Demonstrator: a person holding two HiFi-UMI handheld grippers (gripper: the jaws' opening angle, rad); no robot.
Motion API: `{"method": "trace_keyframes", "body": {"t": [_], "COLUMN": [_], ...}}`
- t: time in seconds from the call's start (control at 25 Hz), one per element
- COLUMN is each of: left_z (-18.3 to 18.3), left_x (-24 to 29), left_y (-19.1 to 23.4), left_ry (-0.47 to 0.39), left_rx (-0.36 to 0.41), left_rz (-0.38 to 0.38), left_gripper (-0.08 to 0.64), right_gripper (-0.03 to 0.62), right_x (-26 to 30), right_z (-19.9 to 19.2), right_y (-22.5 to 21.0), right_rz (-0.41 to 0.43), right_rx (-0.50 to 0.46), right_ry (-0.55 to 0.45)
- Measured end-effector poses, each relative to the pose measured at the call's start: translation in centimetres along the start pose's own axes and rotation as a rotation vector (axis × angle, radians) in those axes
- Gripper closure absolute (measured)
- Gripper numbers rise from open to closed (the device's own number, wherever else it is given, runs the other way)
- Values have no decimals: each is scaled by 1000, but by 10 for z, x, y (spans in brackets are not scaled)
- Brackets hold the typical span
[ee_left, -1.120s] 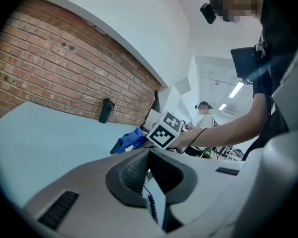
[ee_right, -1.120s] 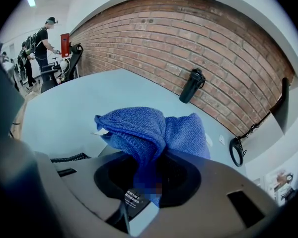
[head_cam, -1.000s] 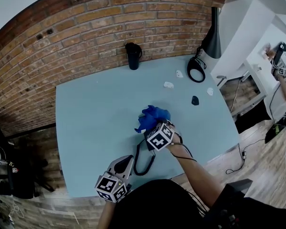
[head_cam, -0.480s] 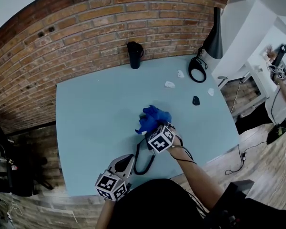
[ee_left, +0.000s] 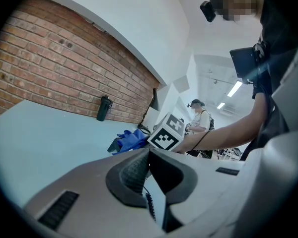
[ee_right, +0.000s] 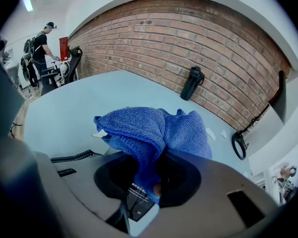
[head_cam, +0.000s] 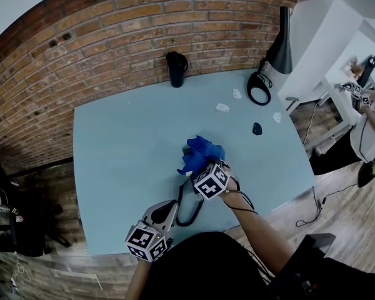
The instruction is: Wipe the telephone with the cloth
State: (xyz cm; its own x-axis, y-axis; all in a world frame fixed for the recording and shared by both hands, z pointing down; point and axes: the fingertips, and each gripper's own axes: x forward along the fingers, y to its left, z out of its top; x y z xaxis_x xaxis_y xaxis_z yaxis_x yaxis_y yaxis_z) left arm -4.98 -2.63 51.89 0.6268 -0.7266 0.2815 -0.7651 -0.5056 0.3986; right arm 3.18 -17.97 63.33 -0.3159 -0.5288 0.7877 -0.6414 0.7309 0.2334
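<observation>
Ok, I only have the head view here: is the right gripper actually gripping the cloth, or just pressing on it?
Observer: Gripping. The right gripper has its tongs shut on a fold of the blue cloth.
Operator: What's under that fold?
Observer: The black telephone, with a printed face showing just below the tongs.
Operator: And the left one?
Observer: The left gripper has its tongs together at the tips, with nothing pinched between them.
</observation>
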Motion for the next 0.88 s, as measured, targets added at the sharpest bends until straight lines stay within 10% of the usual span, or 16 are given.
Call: {"method": "trace_keyframes", "body": {"t": [0.88], "left_z": [1], "left_x": [-2], "left_y": [-2], "left_ry": [-8], "left_rx": [-17], "left_rz": [-14], "left_gripper": [546], "right_gripper": [471], "right_x": [-4], "right_z": [-22], "right_y": [18], "right_rz": [22], "right_rx": [33], "right_ry": [17]}}
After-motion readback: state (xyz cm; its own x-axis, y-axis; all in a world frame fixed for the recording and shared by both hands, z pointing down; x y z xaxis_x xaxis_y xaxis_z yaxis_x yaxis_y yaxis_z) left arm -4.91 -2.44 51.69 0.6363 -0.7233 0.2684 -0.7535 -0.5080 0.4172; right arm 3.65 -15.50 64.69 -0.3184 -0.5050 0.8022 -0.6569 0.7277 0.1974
